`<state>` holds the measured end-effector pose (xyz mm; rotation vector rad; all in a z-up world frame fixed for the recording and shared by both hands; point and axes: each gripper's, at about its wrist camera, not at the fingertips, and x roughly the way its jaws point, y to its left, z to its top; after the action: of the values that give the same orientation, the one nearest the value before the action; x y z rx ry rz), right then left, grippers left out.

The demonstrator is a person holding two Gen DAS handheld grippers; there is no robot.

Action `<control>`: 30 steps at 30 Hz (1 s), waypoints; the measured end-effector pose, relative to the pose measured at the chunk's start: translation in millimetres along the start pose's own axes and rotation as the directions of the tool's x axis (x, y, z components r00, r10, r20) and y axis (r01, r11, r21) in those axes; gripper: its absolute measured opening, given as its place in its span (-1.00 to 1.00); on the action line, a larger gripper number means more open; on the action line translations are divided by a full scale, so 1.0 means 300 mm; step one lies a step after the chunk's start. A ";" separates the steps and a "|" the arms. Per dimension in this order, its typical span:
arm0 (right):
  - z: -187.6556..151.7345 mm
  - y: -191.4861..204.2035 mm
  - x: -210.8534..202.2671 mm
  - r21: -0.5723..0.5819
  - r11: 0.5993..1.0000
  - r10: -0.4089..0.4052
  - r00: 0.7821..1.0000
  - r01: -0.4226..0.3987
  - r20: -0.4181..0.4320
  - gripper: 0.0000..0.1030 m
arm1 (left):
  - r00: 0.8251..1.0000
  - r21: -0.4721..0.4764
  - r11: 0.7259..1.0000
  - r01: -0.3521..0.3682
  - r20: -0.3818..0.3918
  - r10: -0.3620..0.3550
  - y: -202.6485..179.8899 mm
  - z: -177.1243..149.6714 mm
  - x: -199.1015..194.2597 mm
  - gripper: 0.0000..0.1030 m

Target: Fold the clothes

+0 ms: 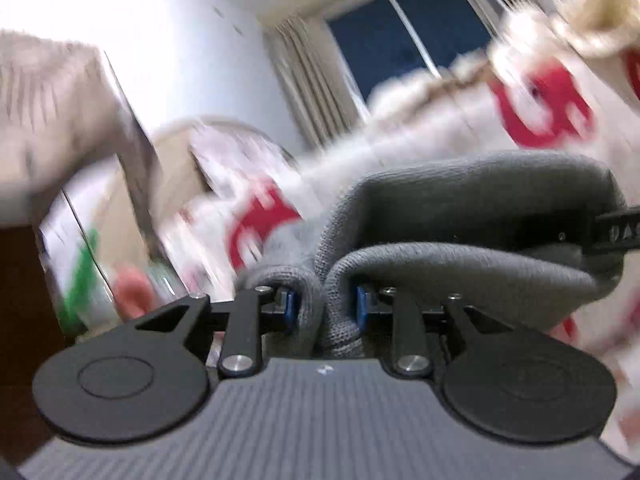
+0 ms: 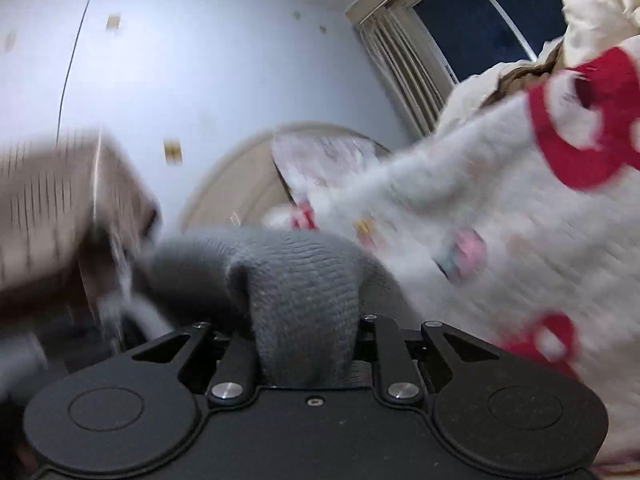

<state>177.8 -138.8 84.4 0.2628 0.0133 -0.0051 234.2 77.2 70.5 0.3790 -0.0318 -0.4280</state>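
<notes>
**Left wrist view: grey knit pinched in both tongs, held up in the air**

Left wrist showed the left tongs (image 1: 323,306) pinching a bunched fold of the grey knit garment (image 1: 472,208), blue pads pressed into the cloth from either side. In the right wrist view, the right tongs (image 2: 306,334) were buried under another hump of the same knit; they appeared to grip it, though the fingertips were hidden. Both cameras pointed up toward wall and window (image 2: 496,20), so the garment hung lifted, with a person's white-and-red fleece sleeve (image 2: 500,208) close by. Heavy blur suggested fast movement. The risk, as I judged it: thick bunched knit could slip from one grip, or the fold could land crooked because the held edges were wadded rather than flat.
</notes>
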 end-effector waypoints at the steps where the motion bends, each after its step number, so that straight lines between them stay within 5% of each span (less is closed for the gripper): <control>1: -0.094 -0.015 -0.015 0.000 0.999 -0.041 0.997 0.041 -0.066 -0.57 | 0.997 0.005 1.000 0.031 -0.068 -0.030 -0.044 -0.093 -0.006 -0.43; 5: -0.411 -0.099 -0.034 0.018 0.989 -0.128 0.928 0.144 -0.349 -0.57 | 0.925 -0.049 0.989 0.140 -0.350 -0.148 -0.164 -0.426 -0.031 -0.43; 9: -0.429 -0.112 -0.061 0.012 0.992 -0.115 0.923 0.128 -0.368 -0.49 | 0.931 -0.241 0.970 0.040 -0.343 -0.124 -0.124 -0.496 -0.145 -0.24; 12: -0.408 -0.107 -0.067 -0.005 0.995 -0.098 0.925 0.104 -0.367 -0.39 | 0.934 -0.470 0.882 -0.043 -0.333 -0.131 -0.061 -0.501 -0.214 -0.22; 14: -0.405 -0.114 -0.065 0.002 0.995 -0.094 0.923 0.102 -0.373 -0.38 | 0.933 -0.629 0.776 -0.044 -0.304 -0.194 -0.030 -0.517 -0.246 -0.18; 16: -0.411 -0.123 -0.063 0.034 0.992 -0.101 0.909 0.125 -0.404 -0.36 | 0.930 -0.766 0.642 -0.034 -0.260 -0.260 -0.001 -0.538 -0.274 -0.10; 19: -0.418 -0.142 -0.063 0.075 0.986 -0.103 0.902 0.147 -0.420 -0.30 | 0.921 -0.917 0.400 -0.006 -0.161 -0.355 0.022 -0.588 -0.299 -0.07; 21: -0.423 -0.154 -0.062 0.101 0.982 -0.103 0.898 0.161 -0.428 -0.08 | 0.911 -0.971 0.240 0.013 -0.088 -0.402 0.026 -0.619 -0.263 0.03; 24: -0.431 -0.174 -0.062 0.140 0.973 -0.103 0.892 0.182 -0.441 0.01 | 0.910 -0.999 0.038 0.000 -0.015 -0.414 0.009 -0.664 -0.217 0.17; 27: -0.438 -0.193 -0.061 0.179 0.963 -0.102 0.885 0.203 -0.454 0.02 | 0.924 -0.992 -0.116 -0.047 0.001 -0.382 -0.009 -0.693 -0.170 0.23; 28: -0.441 -0.199 -0.061 0.192 0.959 -0.102 0.883 0.210 -0.458 -0.14 | 0.927 -0.988 -0.137 -0.067 -0.011 -0.376 -0.016 -0.696 -0.155 0.23; 29: -0.444 -0.218 -0.070 0.260 0.942 -0.076 0.889 0.213 -0.453 -0.54 | 0.929 -0.986 -0.144 -0.081 -0.022 -0.369 -0.025 -0.693 -0.144 0.23; 30: -0.448 -0.240 -0.082 0.345 0.914 -0.042 0.896 0.213 -0.441 -0.52 | 0.931 -0.984 -0.151 -0.095 -0.034 -0.363 -0.035 -0.690 -0.134 0.24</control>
<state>150.9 -173.3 -63.8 0.6565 0.4738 -0.0850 216.1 157.9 -123.9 -1.2525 0.6931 -0.4820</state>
